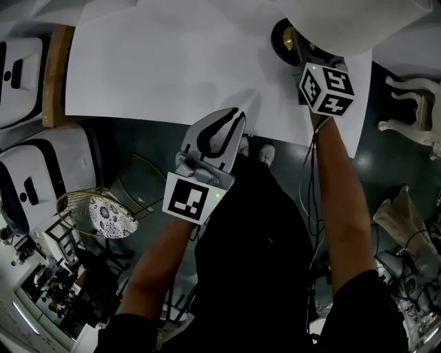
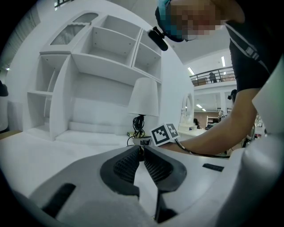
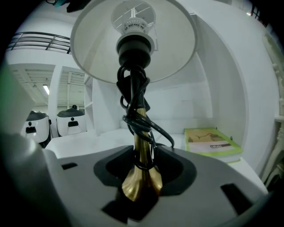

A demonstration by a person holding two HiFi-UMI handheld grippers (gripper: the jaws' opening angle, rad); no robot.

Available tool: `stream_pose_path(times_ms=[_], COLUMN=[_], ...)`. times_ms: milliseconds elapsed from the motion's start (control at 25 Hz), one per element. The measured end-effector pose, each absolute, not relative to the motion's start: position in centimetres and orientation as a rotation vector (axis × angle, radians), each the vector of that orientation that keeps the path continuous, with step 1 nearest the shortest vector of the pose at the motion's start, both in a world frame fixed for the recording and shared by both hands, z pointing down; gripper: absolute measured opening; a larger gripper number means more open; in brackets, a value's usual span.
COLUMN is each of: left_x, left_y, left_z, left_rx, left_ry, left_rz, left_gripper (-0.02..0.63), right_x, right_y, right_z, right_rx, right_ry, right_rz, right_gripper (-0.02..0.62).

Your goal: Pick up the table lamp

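The table lamp has a white shade, a brass stem wound with black cord, and a dark round base. It stands at the far right of the white table. My right gripper is open, with its jaws on either side of the lower stem and a small gap on each side. In the head view the right gripper sits under the shade, mostly hidden by its marker cube. My left gripper rests shut at the table's near edge with nothing in it. In the left gripper view the left gripper points toward the lamp.
A green book lies flat on the table to the right of the lamp. White shelves rise behind the table. White cases, a wire basket and a white carved furniture piece stand on the dark floor around me.
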State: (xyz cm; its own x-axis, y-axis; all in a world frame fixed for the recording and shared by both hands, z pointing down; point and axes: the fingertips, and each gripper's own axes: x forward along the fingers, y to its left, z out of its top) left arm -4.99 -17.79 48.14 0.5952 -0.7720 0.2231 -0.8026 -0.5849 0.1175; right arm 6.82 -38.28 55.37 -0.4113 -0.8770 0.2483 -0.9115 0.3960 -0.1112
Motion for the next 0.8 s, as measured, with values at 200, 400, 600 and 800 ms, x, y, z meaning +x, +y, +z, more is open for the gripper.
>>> stream_pose_path(times_ms=[200, 400, 600, 800], left_x=[-4.8, -4.9, -4.7, -4.8], left_y=[-17.7, -18.1, -18.1, -18.3], left_z=[48.2, 48.2, 47.9, 47.8], left_rx=[2.62, 2.619, 2.624, 2.613], left_ry=[-1.293, -1.293, -1.29, -1.301], left_rz=[0.228, 0.229, 0.237, 0.229], left_gripper=[0.018, 0.018, 0.018, 0.019], right_x=[6.8, 6.5, 6.8, 6.8], right_y=[-38.0, -37.7, -36.8, -36.4], right_z=[55.3, 54.7, 54.0, 53.5], right_rx=[1.573, 1.533, 1.512, 1.506], right_ry=[-2.497, -2.514, -2.542, -2.57], right_rz=[0.273, 0.25, 0.226, 0.222], right_gripper=[0.155, 0.142, 0.132, 0.13])
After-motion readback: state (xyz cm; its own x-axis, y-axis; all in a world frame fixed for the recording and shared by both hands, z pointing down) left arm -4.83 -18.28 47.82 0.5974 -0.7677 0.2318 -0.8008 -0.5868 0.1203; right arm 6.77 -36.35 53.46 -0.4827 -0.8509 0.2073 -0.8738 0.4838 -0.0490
